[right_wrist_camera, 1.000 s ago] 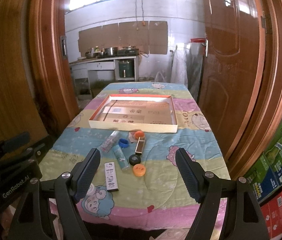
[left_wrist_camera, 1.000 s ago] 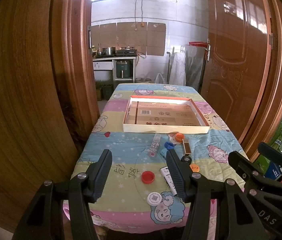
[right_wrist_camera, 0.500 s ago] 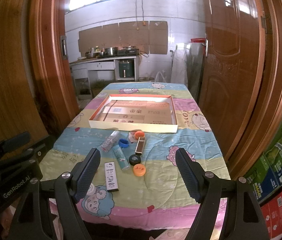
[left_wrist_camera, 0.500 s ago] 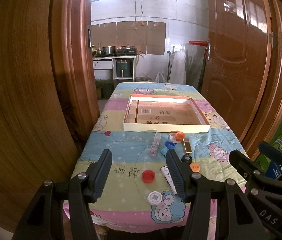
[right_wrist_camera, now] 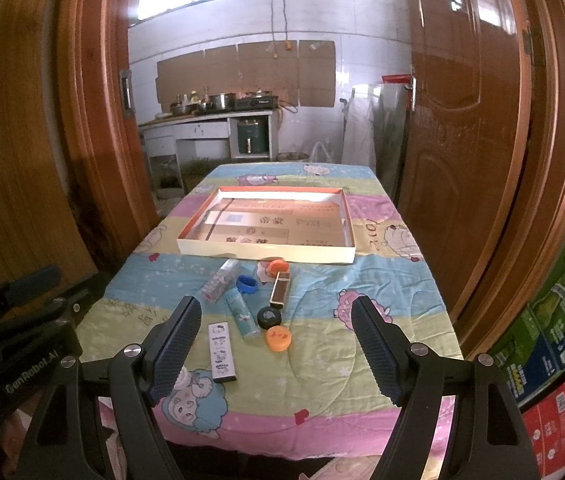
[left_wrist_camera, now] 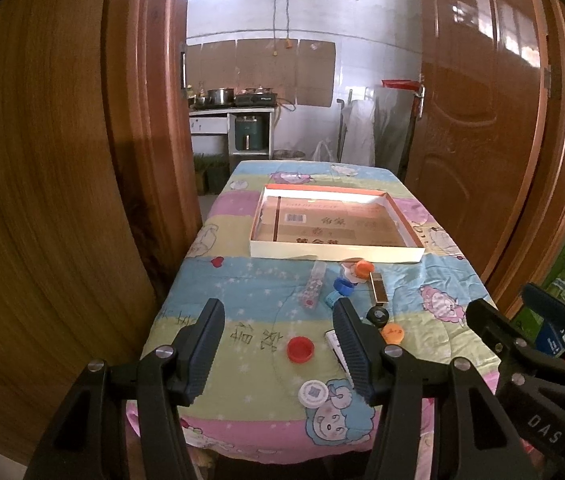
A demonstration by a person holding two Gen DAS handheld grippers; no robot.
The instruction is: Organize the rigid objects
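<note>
Nothing gathered yet: I judge this the approach step. My left claw (left_wrist_camera: 278, 344) and right claw (right_wrist_camera: 276, 346) hang wide, holding nothing, short of the bench (right_wrist_camera: 394, 280). Next: reach one item and carry it to the empty tray (right_wrist_camera: 266, 253). Count: two orange caps, one red, one blue, one black, one white; two tubes; two flat bars.

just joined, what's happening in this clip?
Nothing is grasped. Both the left gripper and right gripper hover open over the near end of the table. The small items, including a red cap, orange cap, black cap and white remote-like stick, lie loose on the cloth. The shallow box behind them holds none of them.
</note>
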